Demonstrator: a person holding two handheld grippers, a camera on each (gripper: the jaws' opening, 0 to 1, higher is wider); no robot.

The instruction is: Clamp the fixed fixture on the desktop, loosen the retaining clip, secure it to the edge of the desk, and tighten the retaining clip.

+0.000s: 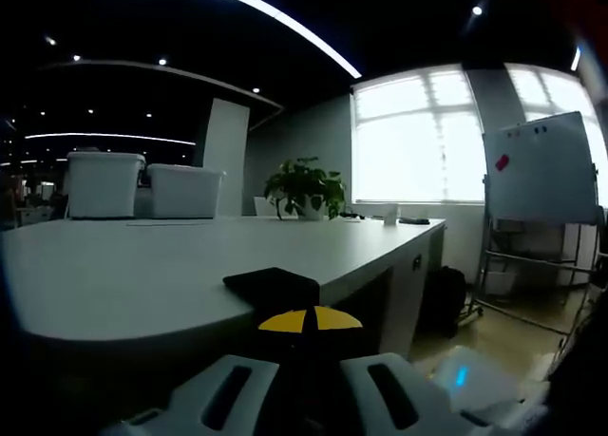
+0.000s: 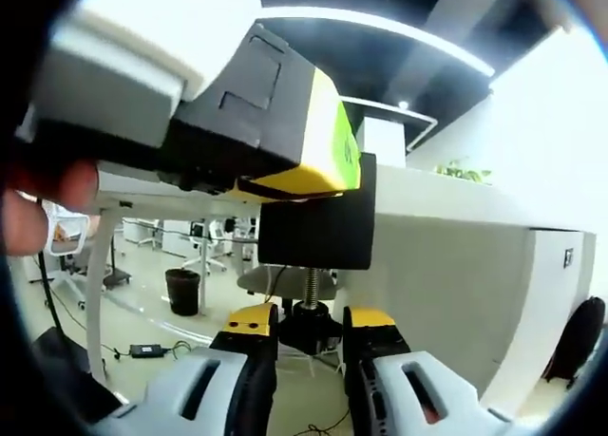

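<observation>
We see the matte black fixture point(image 2: 317, 222) hooked on the smooth white desk point(image 1: 142, 274) edge. Our right gripper point(image 2: 309, 346) pinches its round knob point(image 2: 310, 329) below the threaded screw; our left gripper point(image 1: 302, 379) seemingly grips the fixture's top.

- An open-plan office, with a long white desk point(image 1: 190, 265) running from near to far.
- A whiteboard point(image 1: 541, 168) on a wheeled stand is at the right, in front of large bright windows point(image 1: 418, 137).
- A potted plant point(image 1: 306, 187) sits at the far end of the desk, and two white storage bins point(image 1: 142, 184) at the far left.
- Recessed spots and curved strip lights point(image 1: 275, 18) run across a dark ceiling.
- Under the desk, office chairs point(image 2: 204, 238) and a waste bin point(image 2: 181, 291) are visible far off.
</observation>
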